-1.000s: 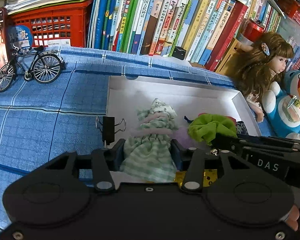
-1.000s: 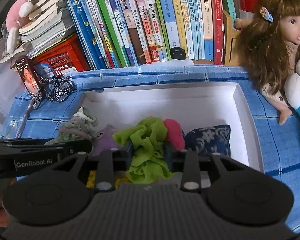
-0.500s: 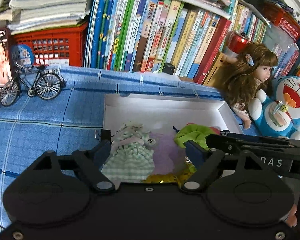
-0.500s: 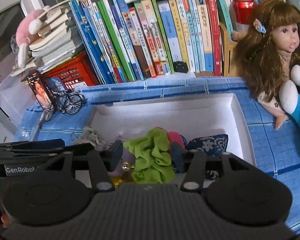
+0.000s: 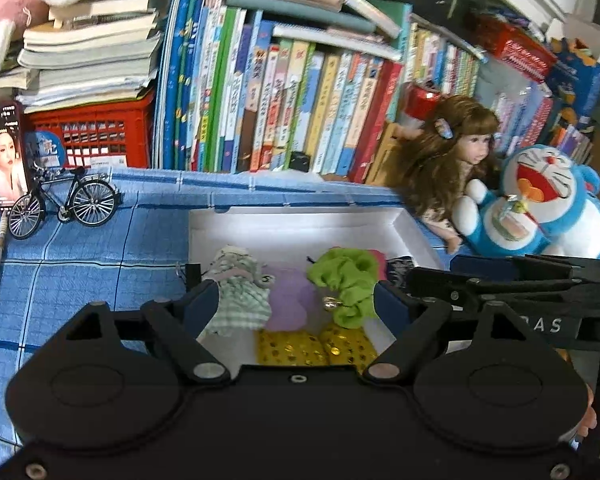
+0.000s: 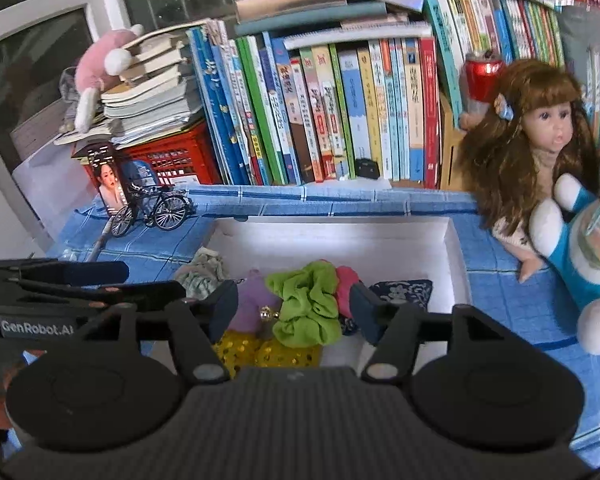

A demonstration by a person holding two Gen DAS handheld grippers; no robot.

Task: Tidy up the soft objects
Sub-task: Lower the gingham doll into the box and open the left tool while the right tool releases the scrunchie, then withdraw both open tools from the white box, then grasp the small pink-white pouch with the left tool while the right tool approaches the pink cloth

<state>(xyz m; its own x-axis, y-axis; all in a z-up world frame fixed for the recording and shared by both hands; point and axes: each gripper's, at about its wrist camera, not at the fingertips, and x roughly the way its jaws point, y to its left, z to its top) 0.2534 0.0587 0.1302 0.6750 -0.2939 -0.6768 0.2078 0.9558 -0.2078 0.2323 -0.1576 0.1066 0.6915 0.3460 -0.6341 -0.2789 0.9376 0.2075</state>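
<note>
Green checked cloth (image 5: 240,300) and lime green scrunchie (image 5: 346,284) both lie loose in the white box (image 5: 414,232), lower centre of frame, with a purple soft piece (image 5: 290,300) between them and gold sequin fabric (image 5: 312,346) just in front. A second ago each gripper was clamped on one of these; now left gripper (image 5: 296,300) stands wide apart, cloth released, and right gripper (image 6: 294,306) also spread, scrunchie (image 6: 304,306) dropped, pink item (image 6: 346,284) and dark floral pouch (image 6: 404,292) beside it at right of box. Both tools sit higher and further back than before, more bookshelf showing at top. Reads as both placements done, soft items gathered at box near end; far half of box bare. Doll (image 6: 536,148) and blue plush (image 5: 540,204) sit outside box at right on blue checked cloth (image 5: 80,264), possibly next to sort
</note>
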